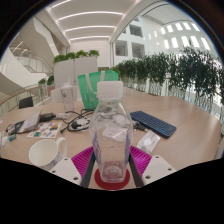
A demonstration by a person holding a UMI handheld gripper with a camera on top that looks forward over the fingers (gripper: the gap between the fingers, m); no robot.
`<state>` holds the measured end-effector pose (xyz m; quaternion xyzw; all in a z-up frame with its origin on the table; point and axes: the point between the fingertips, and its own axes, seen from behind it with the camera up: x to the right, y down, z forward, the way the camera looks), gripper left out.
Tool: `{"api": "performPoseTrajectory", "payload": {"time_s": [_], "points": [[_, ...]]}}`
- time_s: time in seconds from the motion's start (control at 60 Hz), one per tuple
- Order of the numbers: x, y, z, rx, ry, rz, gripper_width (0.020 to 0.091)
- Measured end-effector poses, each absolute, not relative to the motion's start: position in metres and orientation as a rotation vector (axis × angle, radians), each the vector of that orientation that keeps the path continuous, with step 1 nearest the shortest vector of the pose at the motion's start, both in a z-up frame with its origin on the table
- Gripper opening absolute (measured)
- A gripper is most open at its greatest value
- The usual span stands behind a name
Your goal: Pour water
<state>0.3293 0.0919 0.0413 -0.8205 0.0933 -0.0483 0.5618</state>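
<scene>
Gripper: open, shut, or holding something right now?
Gripper: shut on the clear plastic bottle, both pink pads pressed to its sides; the white cap is still on.

On the pale wooden bench (185, 120) a dark flat keyboard-like slab (153, 123) lies at two o'clock. Tangled cables (62, 124) and small gadgets sit at ten o'clock. A green bin (93, 87) stands at twelve, with potted plants (160, 70) lining the far edge.
</scene>
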Motion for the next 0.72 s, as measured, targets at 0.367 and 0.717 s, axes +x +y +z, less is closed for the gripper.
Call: {"api": "performPoseTrajectory", "payload": {"time_s": [0.367, 0.717], "points": [[0.265, -0.066, 0.114, -2.017, 0.32, -0.151, 0.0835], [0.137, -0.231, 0.217, -1.976, 0.328, -0.147, 0.0836]]}}
